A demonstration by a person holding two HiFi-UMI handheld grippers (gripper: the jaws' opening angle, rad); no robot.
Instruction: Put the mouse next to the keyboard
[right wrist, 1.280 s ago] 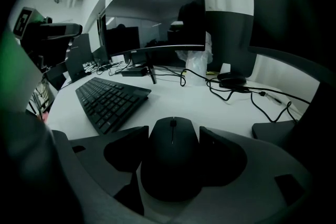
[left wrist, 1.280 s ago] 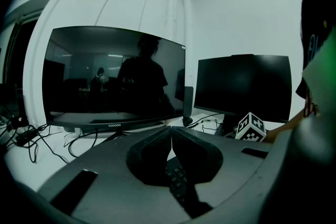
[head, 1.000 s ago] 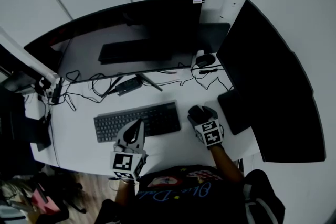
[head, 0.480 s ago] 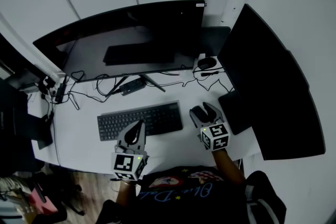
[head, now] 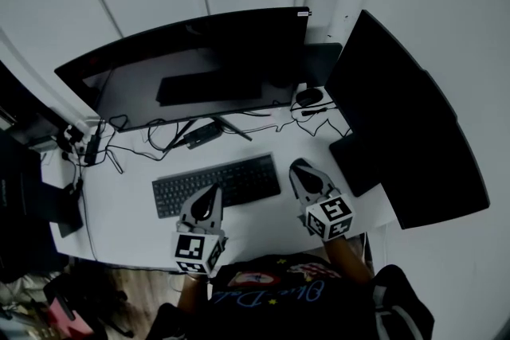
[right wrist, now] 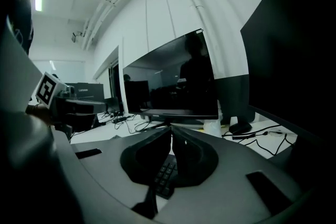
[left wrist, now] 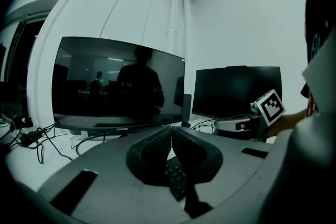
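the right gripper (head: 302, 172) is clenched and empty: in the right gripper view its pads meet at the middle (right wrist: 171, 136) with only keyboard keys (right wrist: 165, 176) showing below them. a second ago the jaws stood wide apart round a dark rounded shape on the desk, and they have just been closing with nothing between them. the gripper's marker cube (head: 329, 217) now sits further toward the lower right of the head view than before.

the mouse (head: 294, 163) seems to be the dark bit showing at that gripper's tip. it lies on the white desk (head: 119, 207), just beside the right end of the keyboard (head: 217, 185), and the gripper covers most of it.

the left gripper (head: 213, 192) is near the lower edge of the keyboard, much where it was, jaws pressed together on nothing (left wrist: 169, 131).

the curved monitor (head: 199, 68) and the second monitor (head: 406, 131) sit a little lower in the frame than a second ago. a small dark oval object (head: 309, 96) lies between their bases, unchanged.
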